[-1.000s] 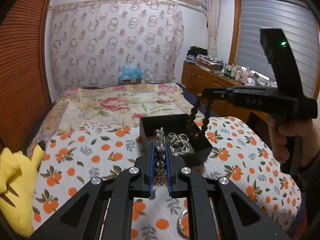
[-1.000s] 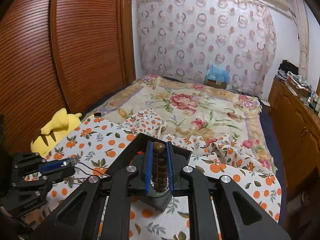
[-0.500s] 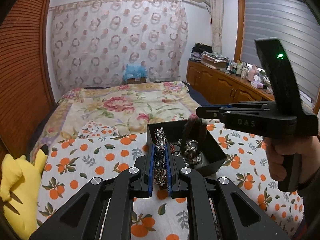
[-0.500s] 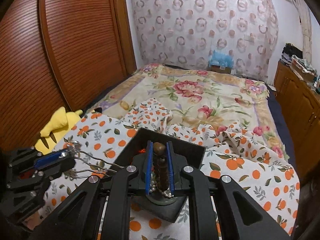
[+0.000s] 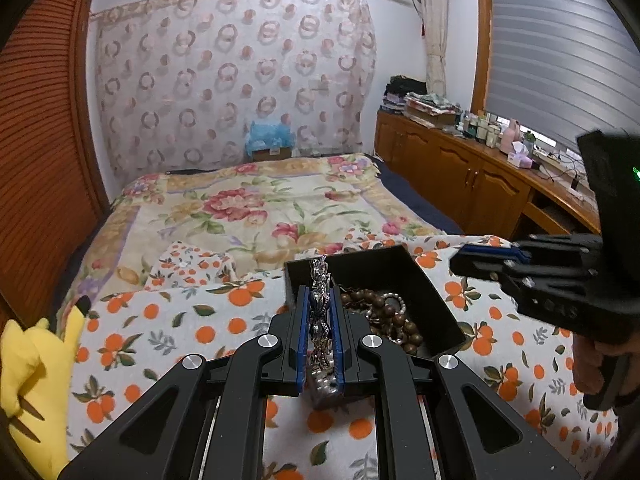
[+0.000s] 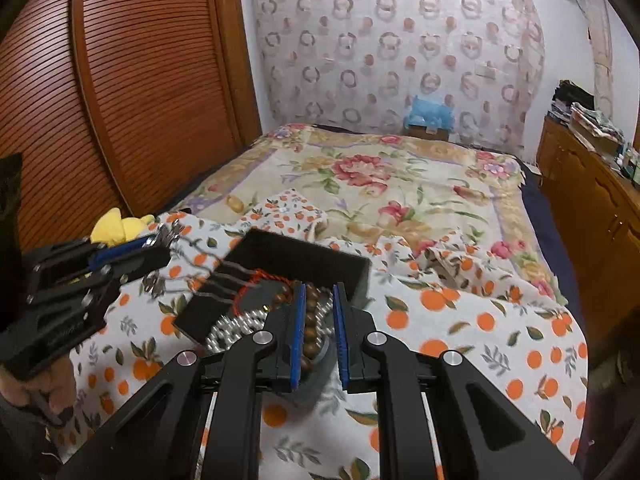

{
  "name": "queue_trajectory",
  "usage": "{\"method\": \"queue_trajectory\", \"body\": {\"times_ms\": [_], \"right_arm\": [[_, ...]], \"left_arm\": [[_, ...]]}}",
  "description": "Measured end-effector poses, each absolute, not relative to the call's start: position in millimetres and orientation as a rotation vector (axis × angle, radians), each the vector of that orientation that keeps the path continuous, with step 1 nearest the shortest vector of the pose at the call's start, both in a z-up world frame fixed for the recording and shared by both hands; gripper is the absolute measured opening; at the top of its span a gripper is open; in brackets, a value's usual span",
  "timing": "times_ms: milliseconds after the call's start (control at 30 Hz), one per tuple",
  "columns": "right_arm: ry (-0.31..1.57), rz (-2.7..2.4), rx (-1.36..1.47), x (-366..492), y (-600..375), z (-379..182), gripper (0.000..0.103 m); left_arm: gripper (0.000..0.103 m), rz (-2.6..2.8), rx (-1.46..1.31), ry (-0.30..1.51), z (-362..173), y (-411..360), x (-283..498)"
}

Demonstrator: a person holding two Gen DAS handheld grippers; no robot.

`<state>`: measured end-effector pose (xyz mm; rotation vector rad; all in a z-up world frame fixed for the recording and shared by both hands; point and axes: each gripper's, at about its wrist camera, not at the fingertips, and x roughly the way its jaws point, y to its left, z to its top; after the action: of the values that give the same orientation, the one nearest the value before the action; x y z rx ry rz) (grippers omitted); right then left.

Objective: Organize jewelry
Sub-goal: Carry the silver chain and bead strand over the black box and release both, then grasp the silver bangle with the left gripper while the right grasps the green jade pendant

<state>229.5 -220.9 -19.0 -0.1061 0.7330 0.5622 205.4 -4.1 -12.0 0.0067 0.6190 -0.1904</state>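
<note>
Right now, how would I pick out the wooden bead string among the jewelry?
On the orange-print bedsheet sits an open black box. Its dark brown round wooden beads lie piled beside silvery pearl-like beads; the wooden ones are larger, matte and brown, not shiny.

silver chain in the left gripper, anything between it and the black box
Nothing visible blocks it. The silver chain is pinched in the left gripper at the near rim of the black box, whose top is open. Only the wooden bead bracelet and pearl strand lie inside.
</note>
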Motion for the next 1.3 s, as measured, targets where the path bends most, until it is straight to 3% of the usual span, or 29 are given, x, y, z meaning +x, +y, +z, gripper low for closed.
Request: {"method": "queue_trajectory", "body": {"times_ms": [533,1067,1167,1300], "right_arm": [[0.768,0.549,-0.100,218,-255,-49,0.016],[0.745,0.601,-0.107,144,-269,-67,0.016],[0.754,0.617,-0.111,133,-268,-73,0.019],[0.770,0.627,-0.152,120,-263,-80,0.023]], "left_arm": [[0.010,-0.279,0.006,0.666,-27,-36,223],[0.067,-0.286,0.076,0.678,-35,-21,150],[0.081,-0.294,0.075,0.707,-45,-21,138],[0.090,-0.289,0.091,0.744,-61,-21,125]]}}
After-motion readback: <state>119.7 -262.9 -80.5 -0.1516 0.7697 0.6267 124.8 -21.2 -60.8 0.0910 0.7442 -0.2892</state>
